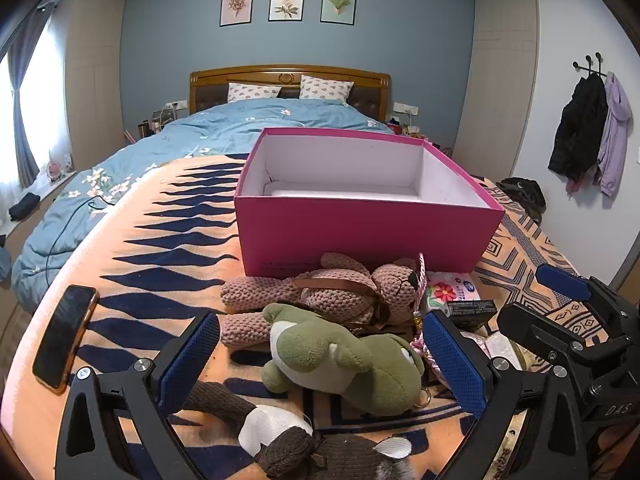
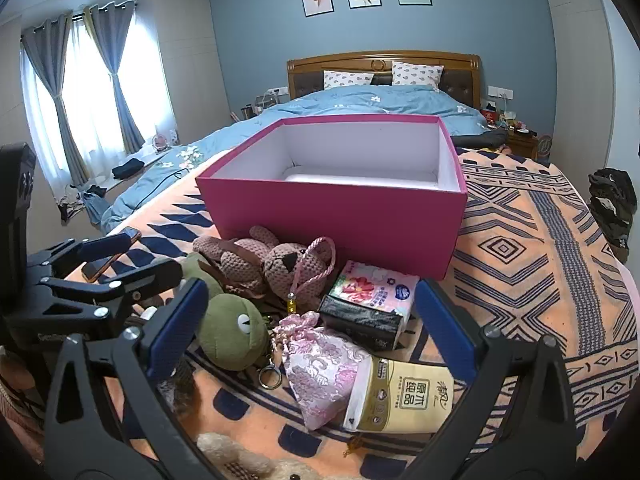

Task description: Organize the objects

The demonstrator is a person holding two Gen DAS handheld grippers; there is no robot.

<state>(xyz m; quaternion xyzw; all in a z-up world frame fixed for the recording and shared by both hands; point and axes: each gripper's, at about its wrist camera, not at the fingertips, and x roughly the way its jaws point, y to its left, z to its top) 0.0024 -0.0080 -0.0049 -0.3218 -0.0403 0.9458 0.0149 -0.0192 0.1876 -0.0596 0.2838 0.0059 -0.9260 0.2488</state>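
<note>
Pink box (image 1: 368, 236) sitting empty on blanket (image 1: 160, 248), open side up; toys and packets lying heaped just before its near wall. Left gripper (image 1: 320, 364) hovering spread wide, gripping nothing, frog (image 1: 344, 360) lying between its fingers. Right gripper (image 2: 312, 328) also spread, empty, over pouch (image 2: 320, 364) and tissue pack (image 2: 372, 296). Likely step: picking frog first. Advising: lowering left until pads are flanking frog's body, closing on belly not limb, avoiding bear (image 1: 340, 288) strap, lifting clear of rim before releasing.
</note>
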